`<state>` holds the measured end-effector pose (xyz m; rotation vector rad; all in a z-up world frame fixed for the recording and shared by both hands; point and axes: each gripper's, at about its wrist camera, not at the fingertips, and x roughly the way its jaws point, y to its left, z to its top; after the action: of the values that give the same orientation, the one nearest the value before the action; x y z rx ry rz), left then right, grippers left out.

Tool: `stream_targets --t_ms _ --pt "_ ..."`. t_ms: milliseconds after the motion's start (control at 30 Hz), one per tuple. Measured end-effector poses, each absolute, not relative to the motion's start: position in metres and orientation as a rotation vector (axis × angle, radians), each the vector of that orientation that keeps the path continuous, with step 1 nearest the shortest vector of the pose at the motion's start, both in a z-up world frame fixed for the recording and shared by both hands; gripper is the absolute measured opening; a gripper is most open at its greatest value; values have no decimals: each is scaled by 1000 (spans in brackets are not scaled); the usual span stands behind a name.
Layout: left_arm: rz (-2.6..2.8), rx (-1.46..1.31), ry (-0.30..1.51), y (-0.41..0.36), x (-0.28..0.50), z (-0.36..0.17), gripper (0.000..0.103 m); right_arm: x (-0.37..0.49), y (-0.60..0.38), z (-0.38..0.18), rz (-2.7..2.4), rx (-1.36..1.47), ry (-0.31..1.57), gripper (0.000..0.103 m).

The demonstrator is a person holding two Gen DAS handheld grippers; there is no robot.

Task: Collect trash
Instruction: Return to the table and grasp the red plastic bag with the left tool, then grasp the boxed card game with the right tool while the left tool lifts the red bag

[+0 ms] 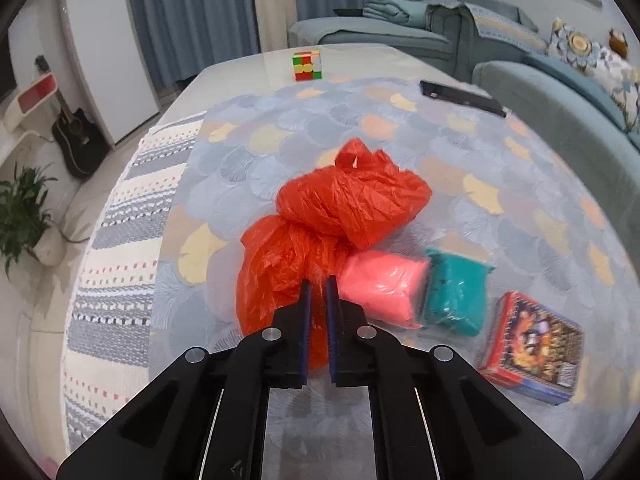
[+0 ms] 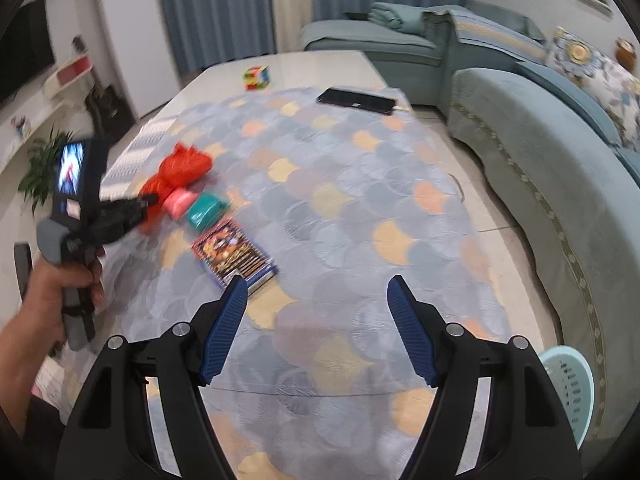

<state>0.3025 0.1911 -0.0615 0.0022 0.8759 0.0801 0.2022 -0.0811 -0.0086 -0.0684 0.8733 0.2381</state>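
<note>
In a living room, the counter (image 1: 500, 152) carries a red plastic bag (image 1: 320, 220). The left gripper (image 1: 318, 292) has its jaws closed on the bag; the right gripper (image 2: 316, 292), jaws open, hovers near. Next it needs opening for the pink packet (image 1: 380, 284) beside.

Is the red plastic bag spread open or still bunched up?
Bunched up. The red plastic bag lies crumpled in a twisted heap on the table cover, no mouth showing, its near edge pinched in the left tool.

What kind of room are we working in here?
Most likely a home living room: a teal sofa beside a low table, window curtains, and a guitar leaning by the wall.
</note>
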Motion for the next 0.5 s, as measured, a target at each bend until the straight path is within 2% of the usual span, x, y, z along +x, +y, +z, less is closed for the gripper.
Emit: stream_targets --t_ms 100,200,500 --pt "64 -28 841 193 295 -44 4 210 -71 -20 291 -75 889 69" --pt "43 -67 802 196 285 -23 4 221 -53 -37 342 -107 915 75" --pt "-6 -166 681 214 251 30 4 234 13 -88 456 -358 936 82"
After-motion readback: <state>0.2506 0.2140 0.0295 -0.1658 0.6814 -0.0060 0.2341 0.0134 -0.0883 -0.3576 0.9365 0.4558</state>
